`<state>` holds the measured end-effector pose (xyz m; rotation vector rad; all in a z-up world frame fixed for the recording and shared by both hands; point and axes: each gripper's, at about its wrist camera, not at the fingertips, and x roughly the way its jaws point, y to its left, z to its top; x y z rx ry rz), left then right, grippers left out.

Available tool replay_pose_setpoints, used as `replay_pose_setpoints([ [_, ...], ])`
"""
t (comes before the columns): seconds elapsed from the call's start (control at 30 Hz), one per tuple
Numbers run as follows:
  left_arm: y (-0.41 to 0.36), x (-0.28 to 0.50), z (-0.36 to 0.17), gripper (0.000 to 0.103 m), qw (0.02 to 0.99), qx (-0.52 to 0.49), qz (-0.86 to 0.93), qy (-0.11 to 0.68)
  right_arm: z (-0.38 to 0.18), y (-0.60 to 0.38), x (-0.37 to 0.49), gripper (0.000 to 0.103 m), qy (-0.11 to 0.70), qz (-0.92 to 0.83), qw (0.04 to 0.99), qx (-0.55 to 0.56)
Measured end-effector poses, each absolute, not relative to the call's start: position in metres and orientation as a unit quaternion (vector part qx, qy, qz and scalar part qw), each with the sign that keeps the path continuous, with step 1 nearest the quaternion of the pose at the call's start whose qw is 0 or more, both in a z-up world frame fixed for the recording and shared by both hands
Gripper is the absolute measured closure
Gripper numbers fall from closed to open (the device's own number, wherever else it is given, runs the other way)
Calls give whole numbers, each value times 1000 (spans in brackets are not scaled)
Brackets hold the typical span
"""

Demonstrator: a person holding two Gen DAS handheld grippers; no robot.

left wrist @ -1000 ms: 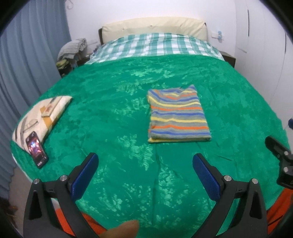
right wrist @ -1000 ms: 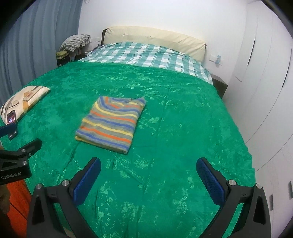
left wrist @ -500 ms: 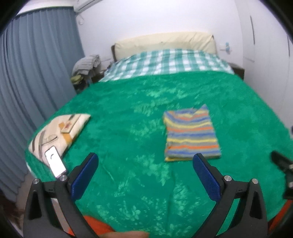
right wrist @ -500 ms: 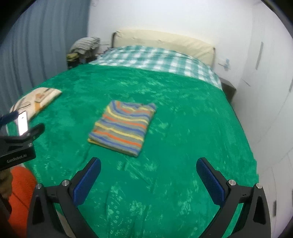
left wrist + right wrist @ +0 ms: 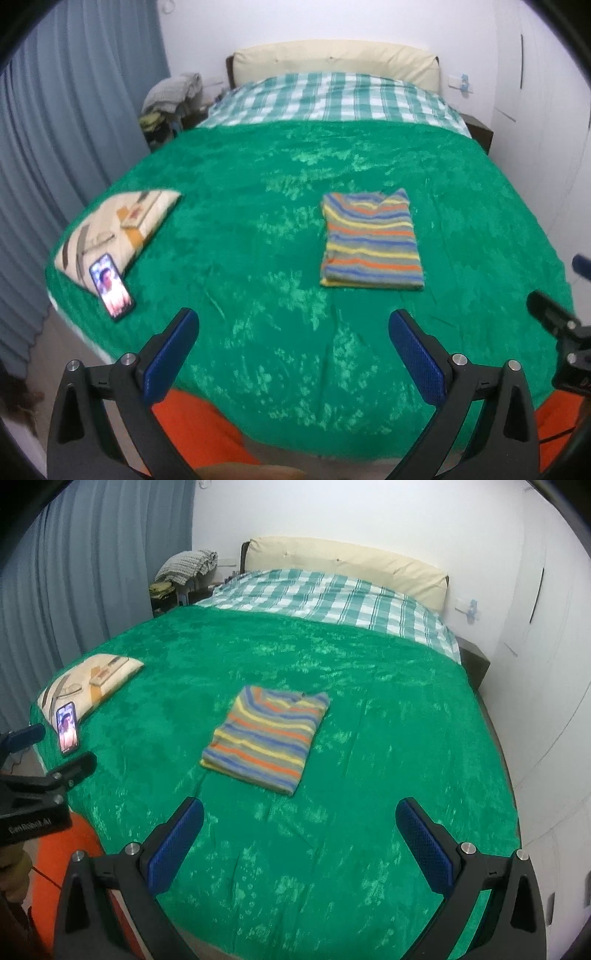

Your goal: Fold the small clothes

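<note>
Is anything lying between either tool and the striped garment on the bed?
Nothing visible. Only bare green bedspread separates the open left tool and open right tool from the folded multicolour striped garment. The phone lies far left.

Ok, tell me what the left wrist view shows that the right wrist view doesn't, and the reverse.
Only the left wrist view shows the open left gripper head-on, with the right gripper's tip at its right edge. Only the right wrist view shows the open right gripper head-on, with the left gripper's side at its left edge. Both show the folded striped shirt lying on the green blanket, and the phone propped against a pillow.
</note>
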<state>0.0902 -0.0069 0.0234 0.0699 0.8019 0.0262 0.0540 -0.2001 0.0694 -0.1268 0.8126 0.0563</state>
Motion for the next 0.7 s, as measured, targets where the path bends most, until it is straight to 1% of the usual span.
replay_pose_setpoints([
  [0.13, -4, 80, 25, 0, 920, 30, 19, 390, 70, -201, 42, 1, 395, 25, 917, -41],
  [0.43, -6, 50, 37, 0, 925, 40, 16, 377, 103, -184, -12, 1, 364, 23, 930, -47],
  [0.7, -8, 44, 34, 0, 924, 43, 4, 379, 90, -185, -14, 1, 382, 9, 922, -54],
])
